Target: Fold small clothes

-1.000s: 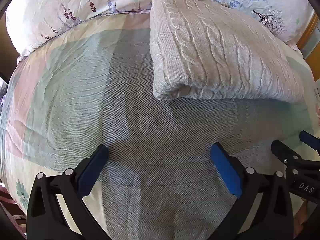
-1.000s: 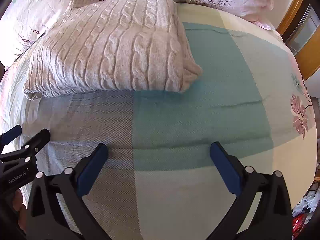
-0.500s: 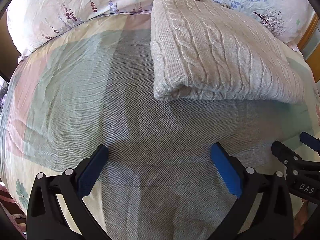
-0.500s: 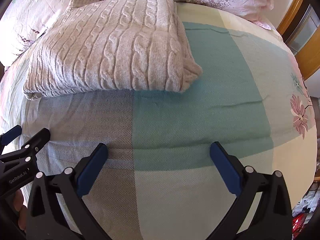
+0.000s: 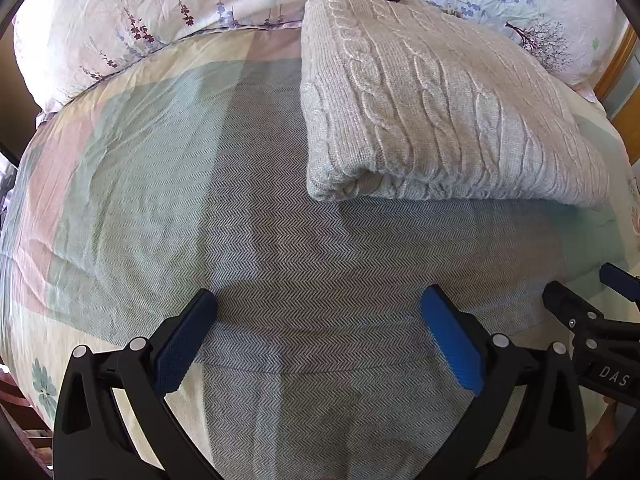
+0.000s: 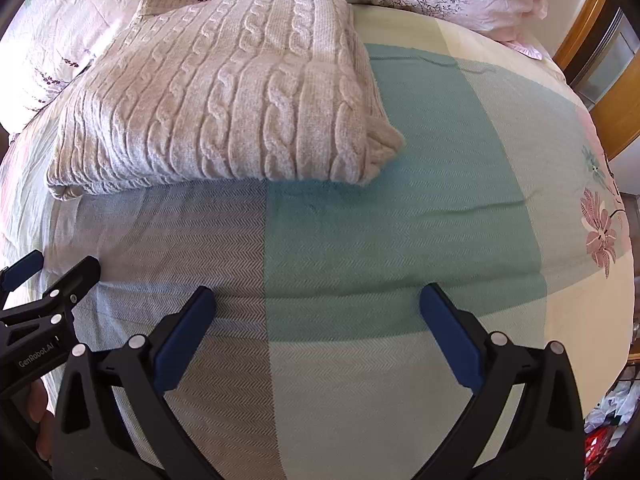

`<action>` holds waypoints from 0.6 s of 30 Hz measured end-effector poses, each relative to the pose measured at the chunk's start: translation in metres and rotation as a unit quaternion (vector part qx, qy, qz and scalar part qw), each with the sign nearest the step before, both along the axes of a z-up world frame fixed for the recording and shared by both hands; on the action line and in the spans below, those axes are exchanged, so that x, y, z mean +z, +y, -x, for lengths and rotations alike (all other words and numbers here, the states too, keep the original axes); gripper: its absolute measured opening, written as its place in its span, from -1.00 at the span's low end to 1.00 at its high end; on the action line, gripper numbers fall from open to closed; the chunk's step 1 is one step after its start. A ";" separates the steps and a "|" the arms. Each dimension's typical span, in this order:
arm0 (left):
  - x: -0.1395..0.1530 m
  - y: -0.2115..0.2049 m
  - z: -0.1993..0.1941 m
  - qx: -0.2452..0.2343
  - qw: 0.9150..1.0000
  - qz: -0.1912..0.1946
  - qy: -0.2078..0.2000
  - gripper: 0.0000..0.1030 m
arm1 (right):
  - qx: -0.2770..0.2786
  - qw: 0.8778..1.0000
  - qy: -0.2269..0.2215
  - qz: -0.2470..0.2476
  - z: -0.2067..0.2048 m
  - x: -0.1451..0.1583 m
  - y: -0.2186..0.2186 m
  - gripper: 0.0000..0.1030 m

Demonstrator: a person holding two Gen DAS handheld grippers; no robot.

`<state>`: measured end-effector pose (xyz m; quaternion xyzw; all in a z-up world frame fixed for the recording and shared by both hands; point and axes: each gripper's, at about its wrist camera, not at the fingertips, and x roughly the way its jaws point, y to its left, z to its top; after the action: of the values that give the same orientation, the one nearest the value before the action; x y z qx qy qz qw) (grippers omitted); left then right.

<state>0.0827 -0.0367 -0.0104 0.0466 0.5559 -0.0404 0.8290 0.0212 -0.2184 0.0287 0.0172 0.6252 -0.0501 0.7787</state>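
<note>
A folded beige cable-knit sweater (image 5: 432, 112) lies on the bed, its far end against the pillows; it also shows in the right wrist view (image 6: 224, 104). My left gripper (image 5: 320, 320) is open and empty, hovering over the quilt a short way in front of the sweater's near left corner. My right gripper (image 6: 316, 316) is open and empty, in front of the sweater's near right corner. Each gripper shows at the edge of the other's view: the right one (image 5: 588, 304) and the left one (image 6: 48, 276).
A patchwork quilt (image 5: 280, 260) in grey, teal, pink and cream covers the bed (image 6: 400, 220). Floral pillows (image 5: 140, 20) lie along the head. A wooden frame (image 6: 600, 80) stands at the far right. Clutter (image 6: 608, 420) lies off the bed's right edge.
Almost nothing has changed; both grippers stay open, and the views shift only very slightly.
</note>
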 end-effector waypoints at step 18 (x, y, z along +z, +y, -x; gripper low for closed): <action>0.000 0.000 0.001 0.001 1.000 0.000 0.000 0.97 | -0.001 1.000 0.000 0.000 0.000 0.000 0.001 0.97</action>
<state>0.0820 -0.0370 -0.0107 0.0461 0.5559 -0.0397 0.8290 0.0210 -0.2179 0.0284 0.0176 0.6250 -0.0508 0.7788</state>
